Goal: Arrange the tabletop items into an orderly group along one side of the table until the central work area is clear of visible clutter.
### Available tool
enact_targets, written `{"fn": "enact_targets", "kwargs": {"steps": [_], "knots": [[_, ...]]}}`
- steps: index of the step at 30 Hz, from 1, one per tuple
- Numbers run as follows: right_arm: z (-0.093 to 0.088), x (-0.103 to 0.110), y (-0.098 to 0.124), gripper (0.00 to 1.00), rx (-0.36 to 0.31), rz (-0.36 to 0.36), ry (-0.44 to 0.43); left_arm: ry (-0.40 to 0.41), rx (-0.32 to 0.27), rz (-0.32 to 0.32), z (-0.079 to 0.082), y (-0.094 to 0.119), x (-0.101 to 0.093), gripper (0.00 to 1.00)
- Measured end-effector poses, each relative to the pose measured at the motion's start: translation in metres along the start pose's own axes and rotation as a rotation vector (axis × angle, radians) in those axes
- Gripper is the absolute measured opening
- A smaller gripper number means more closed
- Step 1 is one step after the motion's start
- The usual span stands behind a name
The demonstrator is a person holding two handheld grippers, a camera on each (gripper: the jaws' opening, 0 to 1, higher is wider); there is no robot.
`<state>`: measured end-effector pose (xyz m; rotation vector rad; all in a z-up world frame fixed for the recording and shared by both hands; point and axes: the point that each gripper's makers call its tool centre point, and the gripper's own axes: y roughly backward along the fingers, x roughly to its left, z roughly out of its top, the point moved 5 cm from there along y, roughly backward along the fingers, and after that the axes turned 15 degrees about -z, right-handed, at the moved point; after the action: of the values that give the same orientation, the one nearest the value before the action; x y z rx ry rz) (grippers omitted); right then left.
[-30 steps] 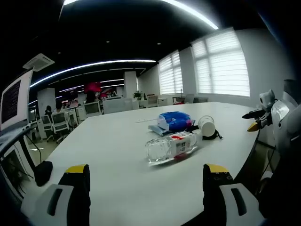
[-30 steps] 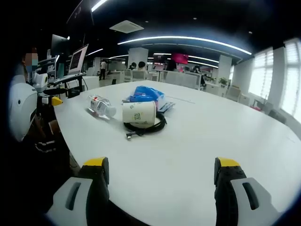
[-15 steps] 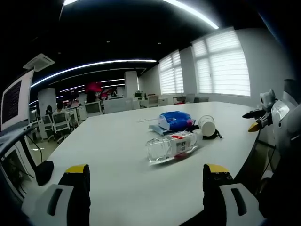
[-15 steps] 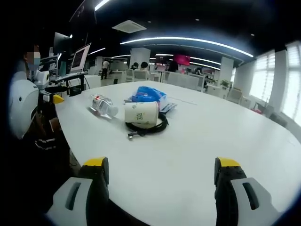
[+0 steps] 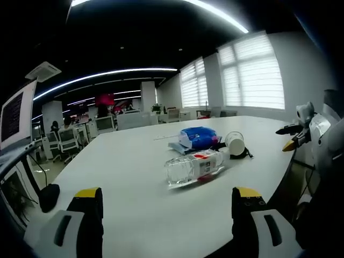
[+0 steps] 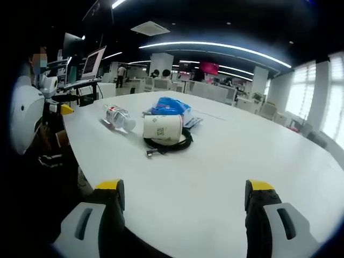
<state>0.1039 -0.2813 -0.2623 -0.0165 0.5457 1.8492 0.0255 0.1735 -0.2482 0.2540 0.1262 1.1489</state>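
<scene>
A clear plastic water bottle (image 5: 193, 167) (image 6: 119, 118) lies on its side on the white table (image 5: 134, 156). Beyond it rest a blue packet (image 5: 200, 137) (image 6: 169, 106), a tipped white paper cup (image 5: 236, 143) (image 6: 162, 129) and a coiled black cable (image 6: 171, 145) under the cup. My left gripper (image 5: 168, 201) is open near the table's edge, well short of the bottle. My right gripper (image 6: 183, 196) is open too, its jaws wide apart over bare table, short of the cup. The right gripper (image 5: 301, 131) comes into the left gripper view from the right.
A dark mouse-like object (image 5: 48, 198) sits off the table's left edge. Monitors (image 6: 88, 64) and office desks with chairs (image 5: 70, 140) stand behind. The table's right half (image 6: 258, 156) is bare.
The right gripper view has shifted slightly, so the cup and bottle sit a little higher and closer. The left gripper view is almost unchanged. Nothing was taken hold of.
</scene>
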Motion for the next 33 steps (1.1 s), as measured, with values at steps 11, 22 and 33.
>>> {"fn": "enact_targets", "kwargs": {"steps": [11,22,33], "knots": [[-0.0001,0.0021,-0.0011,0.89,0.005,0.000,0.011,-0.003,-0.001,0.004,0.0005,0.0010,-0.0002,1.00],[-0.0014,0.0009,-0.0016,0.89,0.012,-0.005,0.013,-0.005,-0.004,0.002,0.0004,-0.0006,-0.0001,1.00],[0.0008,0.0008,-0.0019,0.88,0.012,-0.004,0.020,-0.025,-0.005,0.007,0.0023,-0.0011,0.0017,0.99]]}}
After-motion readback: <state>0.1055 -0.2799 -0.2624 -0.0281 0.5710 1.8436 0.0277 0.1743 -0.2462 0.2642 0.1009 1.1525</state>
